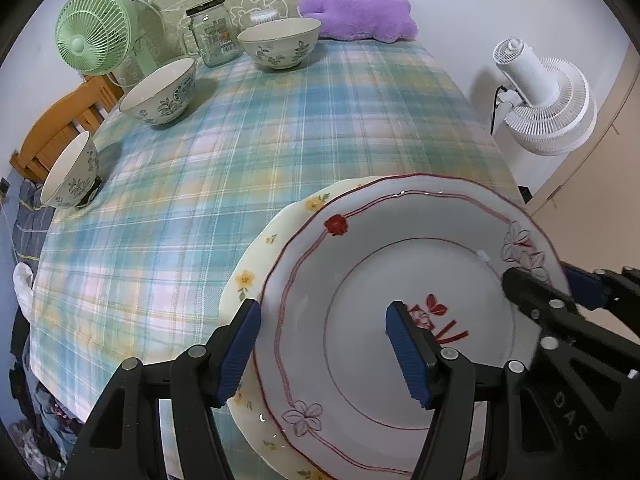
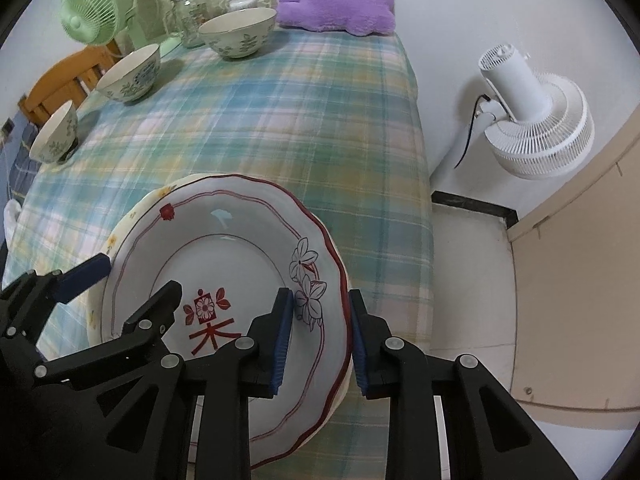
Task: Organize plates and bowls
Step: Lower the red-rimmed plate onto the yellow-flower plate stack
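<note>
A white plate with red rim lines and flowers [image 1: 360, 264] [image 2: 224, 248] lies on a cream plate with yellow flowers [image 1: 248, 276] [image 2: 114, 240] at the near edge of the plaid-covered table. My left gripper [image 1: 322, 344] is open and straddles the left rim of both plates, one finger inside, one outside. My right gripper [image 2: 320, 340] is open and straddles the white plate's right rim without pressing it. Three leaf-patterned bowls stand along the far left: one near [image 1: 72, 176] [image 2: 54, 136], one middle [image 1: 160, 92] [image 2: 130, 74], one far [image 1: 280, 42] [image 2: 238, 34].
A glass jar with black lid [image 1: 212, 32], a green fan [image 1: 94, 36] and a purple plush cushion [image 1: 356, 14] stand at the table's far end. A white floor fan [image 2: 536, 116] stands right of the table. A wooden chair [image 1: 60, 120] is on the left.
</note>
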